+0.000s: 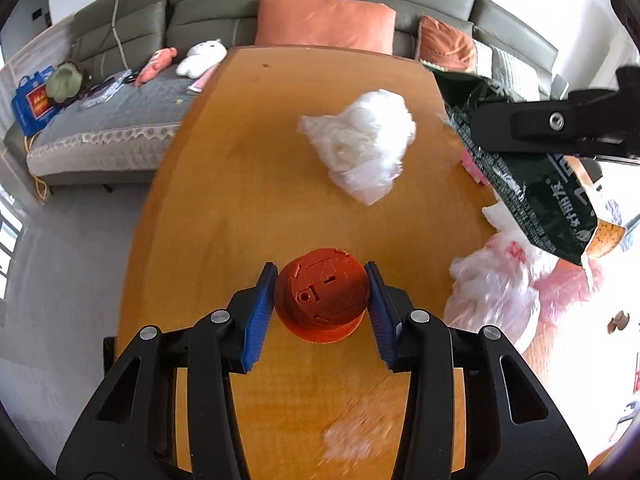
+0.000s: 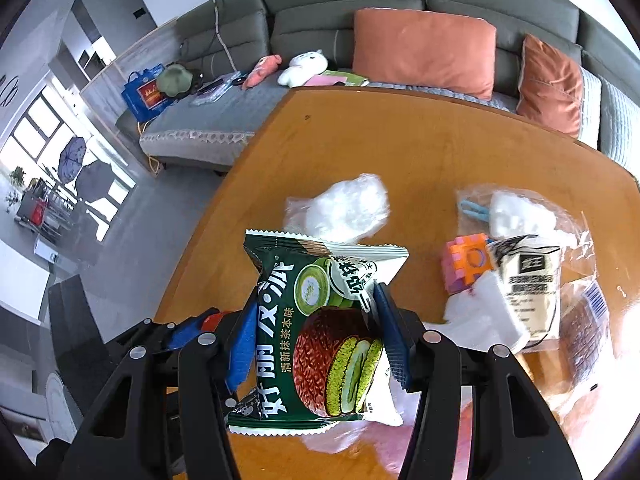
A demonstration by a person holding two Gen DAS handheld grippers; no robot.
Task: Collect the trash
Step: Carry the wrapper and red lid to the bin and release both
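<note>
Tabletop [image 1: 224, 184] of orange-brown wood carries the scene. At its left, the left hand-held gripper [image 1: 322, 294] is closed on a squat red plastic cylinder [image 1: 322, 296], blue pads pressed to its two sides, its flared base seemingly on the wood. Ahead of it, toward the sofa, a crumpled white plastic bag [image 1: 360, 144] lies by itself, well apart from either tool. Further right, the right hand-held gripper [image 2: 316, 332] clamps a green matcha snack wrapper [image 2: 320, 332] across its width, so the pack's long axis runs along the fingers (the wrapper hangs clear of the wood). Right of that sits a heap: an orange and pink block toy [image 2: 466, 266], a white sachet [image 2: 528, 280], clear wrappers [image 2: 576, 220]. Both tools being full, the loose bag looks nearer the left one.
</note>
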